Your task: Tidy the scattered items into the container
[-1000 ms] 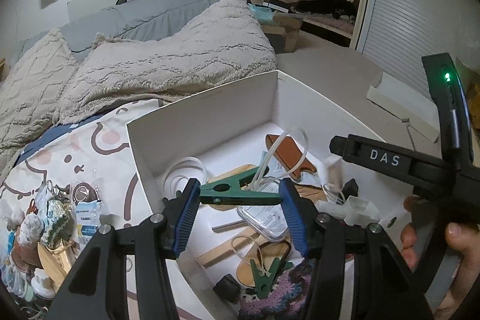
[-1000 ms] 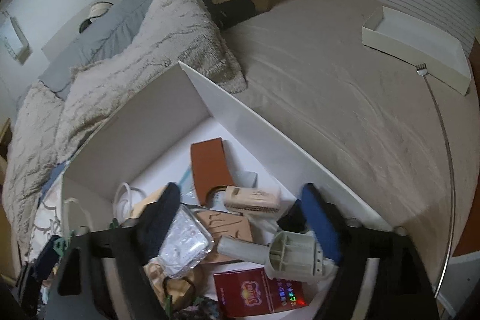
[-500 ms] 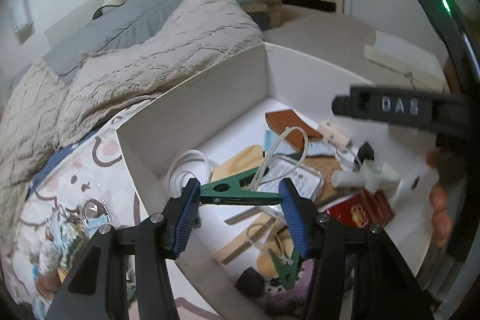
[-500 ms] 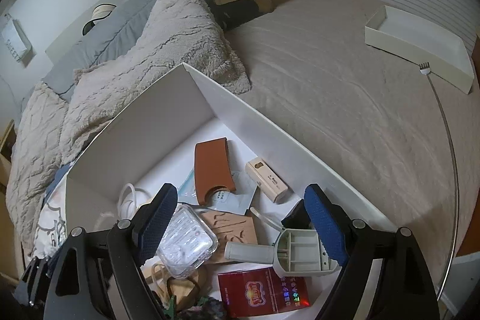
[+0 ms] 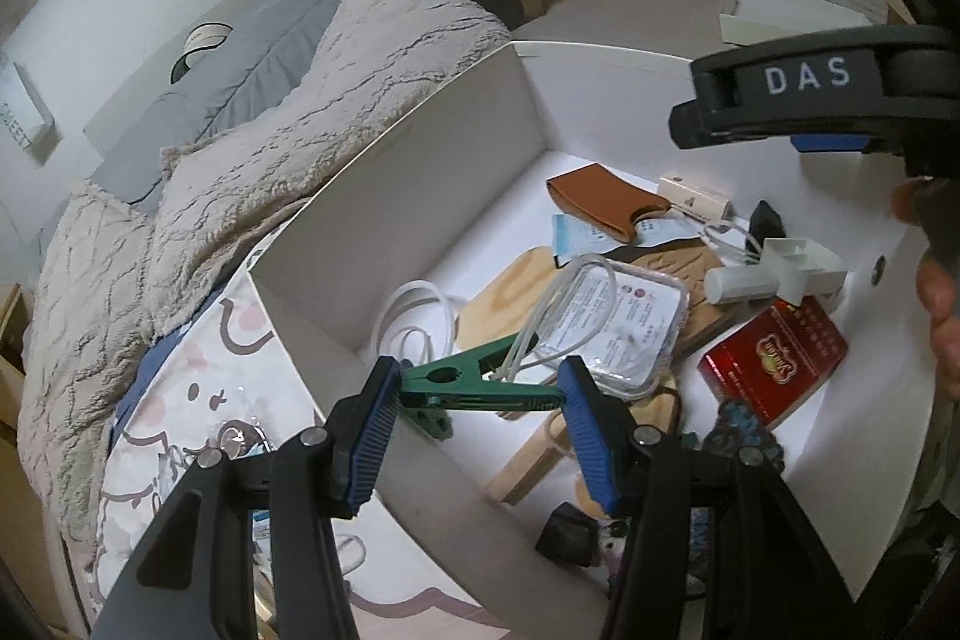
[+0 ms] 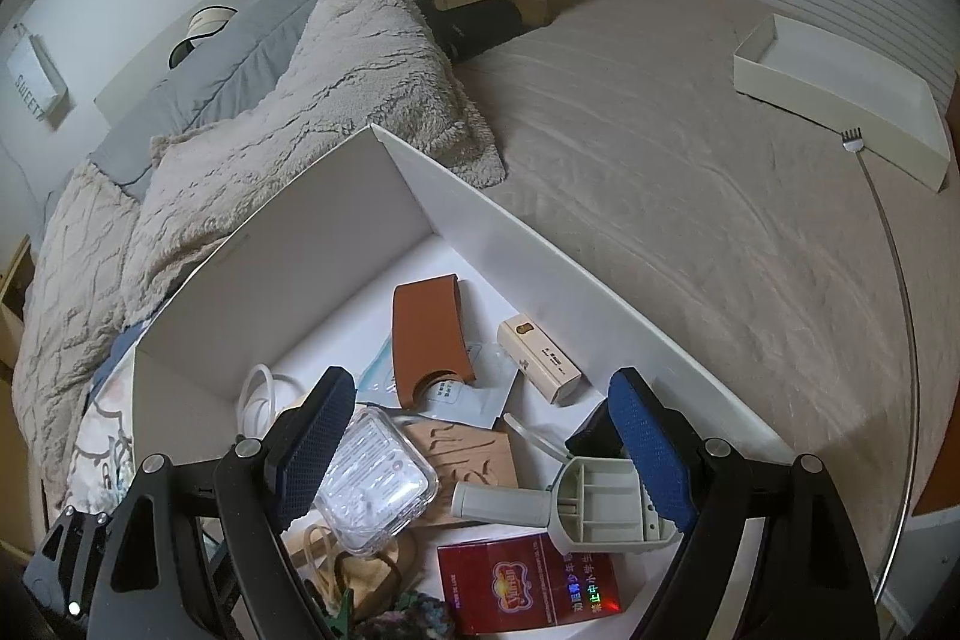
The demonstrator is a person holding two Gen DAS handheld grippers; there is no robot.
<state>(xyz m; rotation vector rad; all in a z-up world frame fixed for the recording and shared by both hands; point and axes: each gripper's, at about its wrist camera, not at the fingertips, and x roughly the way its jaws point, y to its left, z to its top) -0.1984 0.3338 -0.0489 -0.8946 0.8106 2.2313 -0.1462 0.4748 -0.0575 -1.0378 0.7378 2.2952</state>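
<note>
Fingers of our left gripper (image 5: pixel 477 394) were clamped end to end on a green clothes peg (image 5: pixel 474 388), which hung over the near wall of the white box (image 5: pixel 420 196) on the bed. A loop of white cord (image 5: pixel 540 334) seemed to lie across the peg's nose, though we could not tell whether it was caught. To do this step well, we judged the peg should go a little further over the rim and lower before letting go, so that it would drop flat among the things and not drag the cord out.

Our right gripper (image 6: pixel 480 448) hovered over the same box with its fingers wide apart and nothing between them.

Just beyond the peg lay a clear plastic case (image 5: pixel 618 322) with small print too fine to read. Beside it a red packet (image 6: pixel 528 586) bore gold lettering that read roughly "Yunyan", with Chinese characters alongside. Further in lay a brown leather sleeve (image 6: pixel 426 334) and a cream stick-shaped case (image 6: pixel 540 361) with illegible marks. The right gripper's body showed "DAS" in the left view. On the far wall a sign (image 6: pixel 33 88) read "SWEET".
</note>
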